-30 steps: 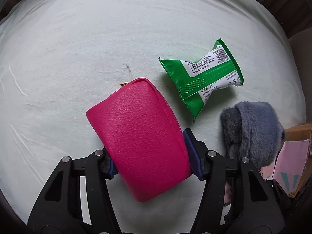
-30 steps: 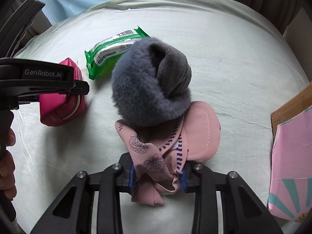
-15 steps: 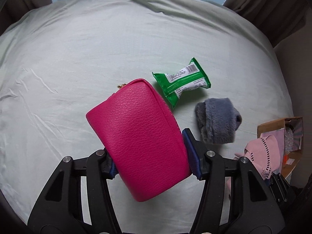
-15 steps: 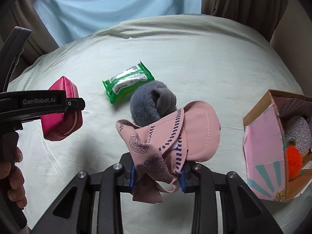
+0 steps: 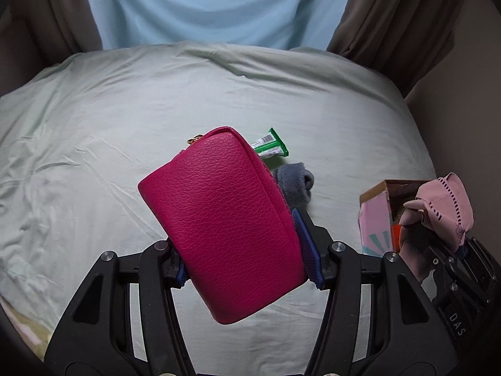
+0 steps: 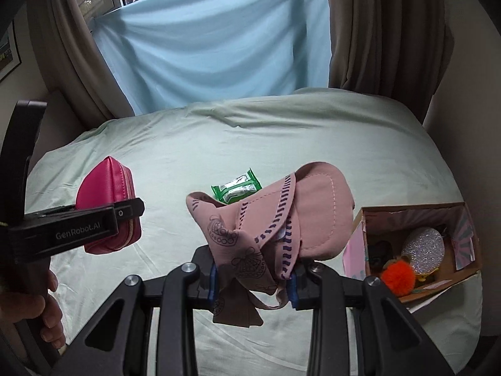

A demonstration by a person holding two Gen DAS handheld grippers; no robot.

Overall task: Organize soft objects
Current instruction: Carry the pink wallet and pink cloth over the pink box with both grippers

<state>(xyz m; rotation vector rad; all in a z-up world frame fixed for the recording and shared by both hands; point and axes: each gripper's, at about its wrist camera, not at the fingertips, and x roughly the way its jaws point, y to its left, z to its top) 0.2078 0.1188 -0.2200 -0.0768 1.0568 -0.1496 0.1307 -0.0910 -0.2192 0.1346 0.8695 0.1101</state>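
Observation:
My left gripper [image 5: 247,263] is shut on a magenta leather zip pouch [image 5: 225,219] and holds it in the air above the pale green bed [image 5: 94,156]. The right wrist view shows that pouch [image 6: 106,206] from the side at the left. My right gripper [image 6: 253,285] is shut on a dusty pink printed cloth item [image 6: 281,219], also lifted; the same cloth [image 5: 438,210] shows at the right edge of the left wrist view. On the sheet lie a green wipes pack [image 6: 236,188] and a grey fuzzy item [image 5: 294,185], which the pink cloth hides in the right wrist view.
An open cardboard box [image 6: 413,213] with pink patterned sides sits at the bed's right edge, holding a glittery round thing [image 6: 422,247] and an orange pompom [image 6: 397,277]. Brown curtains and a blue sheet hang behind. A person's hand [image 6: 31,307] grips the left tool.
Both grippers have risen well above the bed with their loads. The pink cloth came off the grey fuzzy item, which stays on the sheet. The box and curtains came into view.

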